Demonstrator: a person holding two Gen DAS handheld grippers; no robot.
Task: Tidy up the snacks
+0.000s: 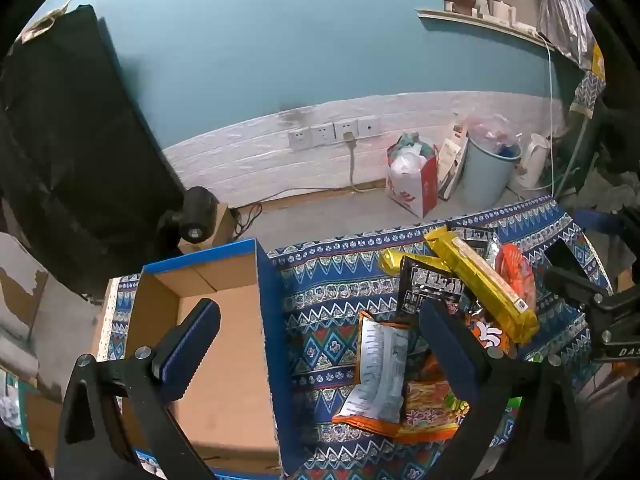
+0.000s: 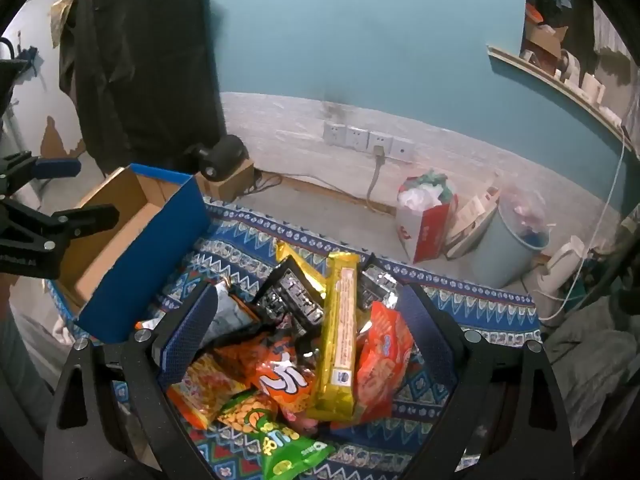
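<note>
Sorting not yet begun: both grippers wide apart and empty over the table.

The patterned blue cloth-covered table (image 2: 248,248) carries an open blue-sided cardboard box (image 1: 224,344), its brown floor bare as far as the left wrist view shows, though its near corner is hidden. Just beside it lies the heap of snack packets (image 2: 304,344), all outside the box. The left gripper (image 1: 320,344) straddles the box wall, holding nothing. The right gripper (image 2: 308,336) hangs over the heap, jaws spread, above the long gold-wrapped biscuit pack (image 2: 340,336) lying on top. Judged next: lower, close on that top pack, carry it to the box.
</note>
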